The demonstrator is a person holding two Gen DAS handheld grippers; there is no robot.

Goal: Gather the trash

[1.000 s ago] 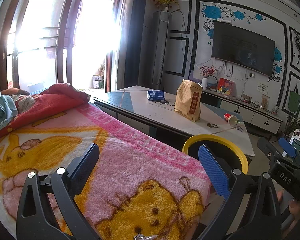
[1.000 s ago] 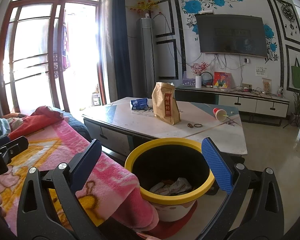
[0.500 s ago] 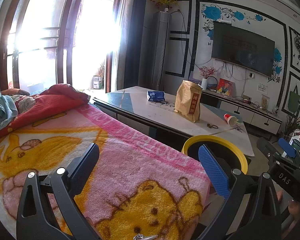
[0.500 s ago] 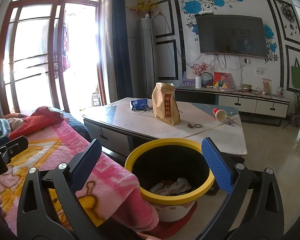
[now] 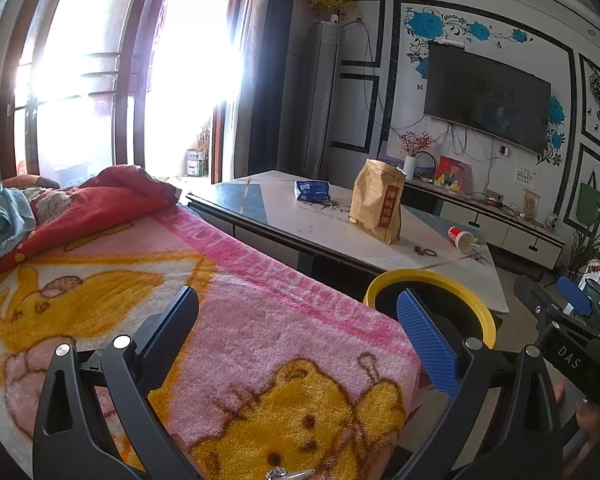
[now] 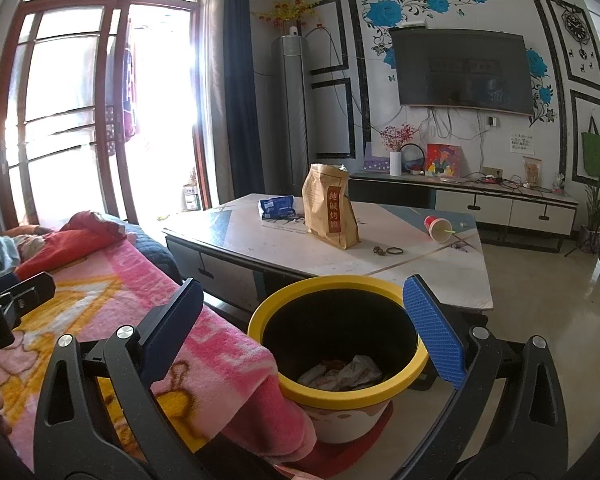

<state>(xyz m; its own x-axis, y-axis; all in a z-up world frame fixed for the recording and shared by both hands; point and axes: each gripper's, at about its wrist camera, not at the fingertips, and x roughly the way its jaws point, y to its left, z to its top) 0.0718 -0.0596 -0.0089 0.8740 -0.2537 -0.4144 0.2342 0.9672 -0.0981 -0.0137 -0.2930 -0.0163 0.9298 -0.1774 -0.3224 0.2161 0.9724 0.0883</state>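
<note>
Trash (image 6: 342,372), a few crumpled pale wrappers, lies at the bottom of a yellow-rimmed black bin (image 6: 332,390) on the floor, just beside the edge of a pink cartoon blanket (image 6: 204,360) that hangs over a couch. The right gripper (image 6: 300,320) hangs above the bin with its 2 fingers spread wide and nothing between them. The left gripper (image 5: 296,328) is over the blanket (image 5: 260,340), also spread wide and empty, and the bin's rim (image 5: 440,280) shows past its right finger. At the right edge of the left view the other gripper is partly seen, with a person's fingers (image 5: 588,412) below it.

Beyond the bin stands a low table (image 6: 420,272) with more to pick up. A brown paper bag (image 6: 330,212) stands upright near the middle. A blue packet (image 6: 277,207) lies flat behind it toward the window side. A red paper cup (image 6: 438,227) lies tipped on its side with a straw, well apart from the bag, toward the right edge. Between bag and cup lie 2 small dark rings (image 6: 388,251).

Farther back a TV cabinet (image 6: 500,204) runs along the wall under a mounted TV (image 6: 460,72), with a white vase (image 6: 396,163) of red flowers at its left end. A red quilt (image 5: 100,200) is bunched up at the far end of the couch.
</note>
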